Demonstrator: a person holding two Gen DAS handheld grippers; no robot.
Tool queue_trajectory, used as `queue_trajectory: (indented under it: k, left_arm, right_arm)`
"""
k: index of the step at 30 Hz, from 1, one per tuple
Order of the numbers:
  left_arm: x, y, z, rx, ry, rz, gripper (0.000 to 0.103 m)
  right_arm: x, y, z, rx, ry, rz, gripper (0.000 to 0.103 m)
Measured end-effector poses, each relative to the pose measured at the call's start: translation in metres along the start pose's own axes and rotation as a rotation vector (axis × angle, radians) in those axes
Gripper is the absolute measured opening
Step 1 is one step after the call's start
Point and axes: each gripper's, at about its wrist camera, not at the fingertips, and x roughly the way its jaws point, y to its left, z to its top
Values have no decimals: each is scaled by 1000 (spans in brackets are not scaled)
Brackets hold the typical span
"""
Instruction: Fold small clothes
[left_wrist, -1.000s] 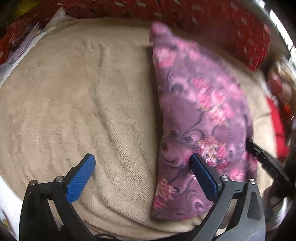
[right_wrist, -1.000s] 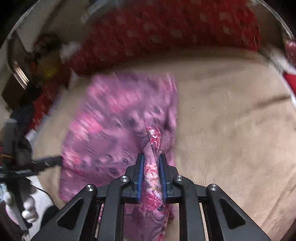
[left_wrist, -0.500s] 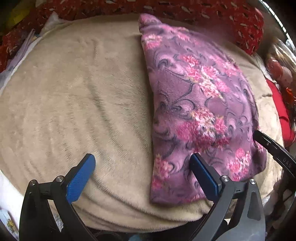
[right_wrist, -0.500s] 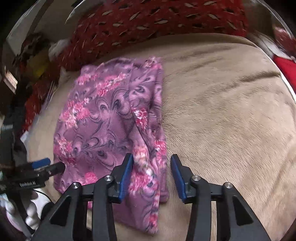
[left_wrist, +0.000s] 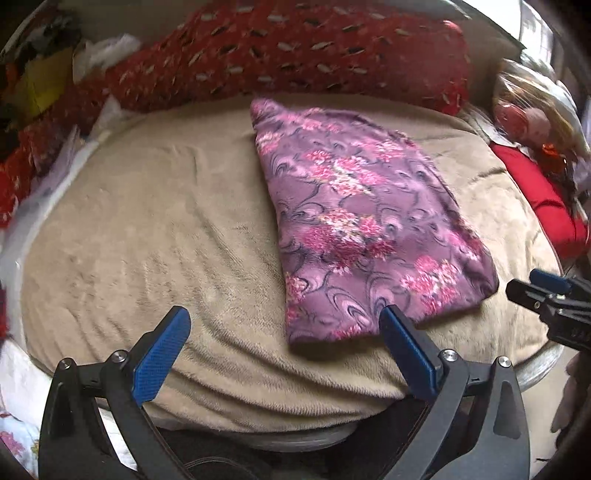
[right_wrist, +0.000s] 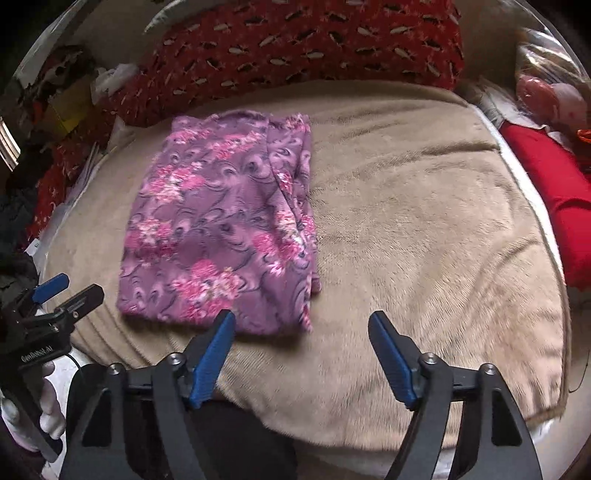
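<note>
The cloth (left_wrist: 365, 229), a purple piece with pink flowers, lies folded into a long flat rectangle on the beige blanket (left_wrist: 155, 229). In the left wrist view it runs from about 12 o'clock toward 4 o'clock of the blanket's middle; in the right wrist view it sits at about 10 o'clock from the centre, with a looser folded strip along its right edge. The left gripper (left_wrist: 284, 325) has its jaws spread wide with nothing between them; its right pad (left_wrist: 406, 347) stands just in front of the cloth's near edge, whether touching or above it I cannot tell, and its left pad (left_wrist: 162, 350) is over bare blanket. The right gripper (right_wrist: 302, 328) has just been opening its jaws; they now stand wide and empty, the left pad (right_wrist: 214, 354) just below the cloth's near edge, the right pad (right_wrist: 391, 354) over blanket. Each gripper shows at the edge of the other's view: the right one at 3 o'clock in the left view, the left one at 8 o'clock in the right view, with a white-gloved hand (right_wrist: 48, 413) on its handle. A red patterned pillow (left_wrist: 295, 48) lies along the far side at 12 o'clock, and a plain red cloth (right_wrist: 554, 192) at 3 o'clock.
</note>
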Motion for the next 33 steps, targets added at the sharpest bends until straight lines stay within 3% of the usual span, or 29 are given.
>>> queue_trajectory:
  k: [4,12,25,29,33]
  left_arm:
    - [-8,0,-6,20,-9,14,103]
    - [-10,3,-22,19,56,21,103]
    - [-22,-11,-28,43,149,-51,103]
    - [-35,-17,-26,27,127,-134,103]
    - [-41,-24,-26,42,86,-93,103]
  right_arm:
    - [-20,10,-12,-43,-58,-39,80]
    - [-41,29,-25,-110,-145,-125,85]
    - [-49,29,-29,-64,-145,-85,86]
    - [-51,27,-30,-50,-147,-76,86]
    - [-52,24,-31,-40,-146,-76,86]
